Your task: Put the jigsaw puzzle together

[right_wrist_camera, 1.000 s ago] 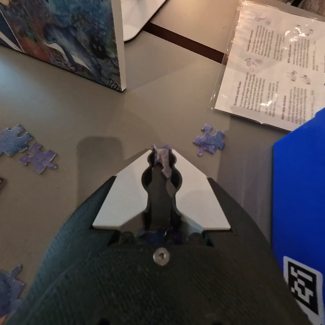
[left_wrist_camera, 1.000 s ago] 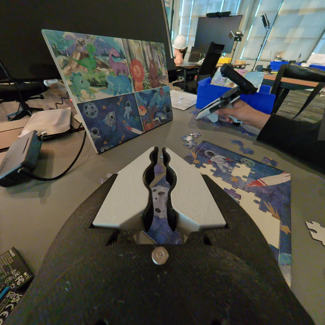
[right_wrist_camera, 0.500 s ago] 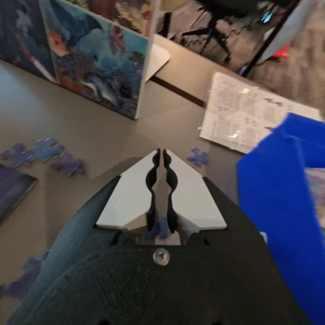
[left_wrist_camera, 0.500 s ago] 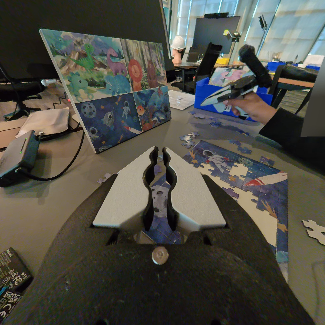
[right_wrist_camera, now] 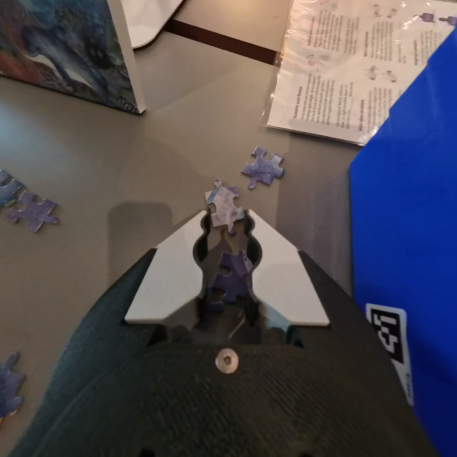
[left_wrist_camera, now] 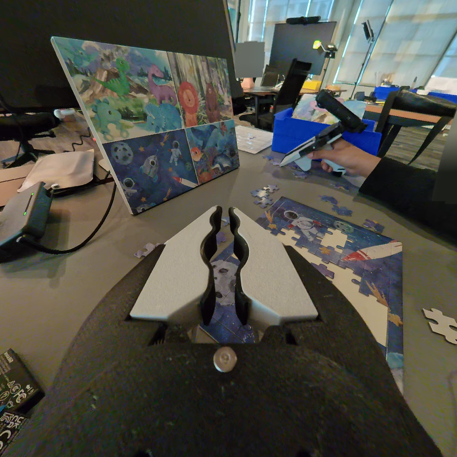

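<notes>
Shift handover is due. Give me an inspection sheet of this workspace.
Surface: grey table.
Job's things: puzzle part-built, with gaps; loose pieces scattered; picture board propped up.
Clutter: blue bin, printed sheet, black device.
Grippers: left gripper shut, empty, over the puzzle; right gripper parted around a pale piece, hold unclear.
Cables: black cable from the device.
Surroundings: office chair, windows.

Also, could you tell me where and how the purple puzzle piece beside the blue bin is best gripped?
Probably from above, tilted in from the side away from the blue bin, pinching the purple puzzle piece across its body between the knobs. It lies flat on the table, so only thin edges offer a hold.
</notes>
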A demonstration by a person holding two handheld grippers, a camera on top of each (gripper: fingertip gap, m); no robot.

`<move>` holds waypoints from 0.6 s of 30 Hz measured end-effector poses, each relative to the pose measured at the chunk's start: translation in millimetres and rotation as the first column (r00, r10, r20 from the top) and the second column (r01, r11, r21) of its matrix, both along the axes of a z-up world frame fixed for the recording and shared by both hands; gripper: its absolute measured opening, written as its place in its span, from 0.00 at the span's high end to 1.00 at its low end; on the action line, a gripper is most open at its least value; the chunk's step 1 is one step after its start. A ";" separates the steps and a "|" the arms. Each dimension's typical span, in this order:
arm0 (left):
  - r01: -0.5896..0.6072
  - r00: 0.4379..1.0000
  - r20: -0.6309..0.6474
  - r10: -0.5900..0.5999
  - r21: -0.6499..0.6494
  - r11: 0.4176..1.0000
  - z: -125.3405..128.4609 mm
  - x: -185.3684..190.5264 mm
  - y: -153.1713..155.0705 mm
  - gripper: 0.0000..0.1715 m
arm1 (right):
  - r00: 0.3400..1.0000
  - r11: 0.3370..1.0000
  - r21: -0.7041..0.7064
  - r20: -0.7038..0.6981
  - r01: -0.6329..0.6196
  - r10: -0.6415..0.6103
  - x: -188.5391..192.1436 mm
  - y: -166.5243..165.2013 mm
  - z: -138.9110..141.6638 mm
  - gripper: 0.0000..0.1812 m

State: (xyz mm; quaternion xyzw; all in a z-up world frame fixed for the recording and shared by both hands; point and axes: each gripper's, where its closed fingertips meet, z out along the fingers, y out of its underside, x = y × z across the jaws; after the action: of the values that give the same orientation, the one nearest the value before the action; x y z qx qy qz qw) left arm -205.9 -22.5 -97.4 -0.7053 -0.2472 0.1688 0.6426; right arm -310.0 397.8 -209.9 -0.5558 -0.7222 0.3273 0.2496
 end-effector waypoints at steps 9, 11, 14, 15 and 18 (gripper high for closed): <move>0.005 1.000 0.000 -0.005 0.001 1.000 0.1 1.3 0.9 0.98 | 0.999 0.998 -0.014 0.008 -0.053 0.053 4.2 -13.2 0.6 0.86; 0.006 1.000 0.000 -0.006 0.000 1.000 0.0 1.4 1.1 0.98 | 0.997 0.997 -0.008 0.007 -0.072 0.072 5.2 -18.7 1.5 0.88; 0.008 1.000 0.000 -0.008 0.000 1.000 0.0 1.7 1.5 0.98 | 0.993 0.994 -0.007 -0.042 -0.112 0.111 5.6 -31.0 13.8 1.00; 0.008 1.000 0.000 -0.008 0.000 1.000 0.0 1.8 1.5 0.98 | 0.992 0.993 -0.001 -0.037 -0.118 0.118 6.7 -34.0 15.8 0.97; 0.008 1.000 0.001 -0.008 -0.001 1.000 -0.3 1.7 1.6 0.98 | 0.994 0.994 0.067 -0.065 -0.088 0.092 5.0 -30.5 21.8 0.88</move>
State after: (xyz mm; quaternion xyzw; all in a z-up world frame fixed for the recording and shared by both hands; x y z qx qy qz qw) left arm -204.2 -20.9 -97.7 -0.7068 -0.2445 0.1657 0.6427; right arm -305.0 367.2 -188.2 -0.5030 -0.7478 0.3338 0.2765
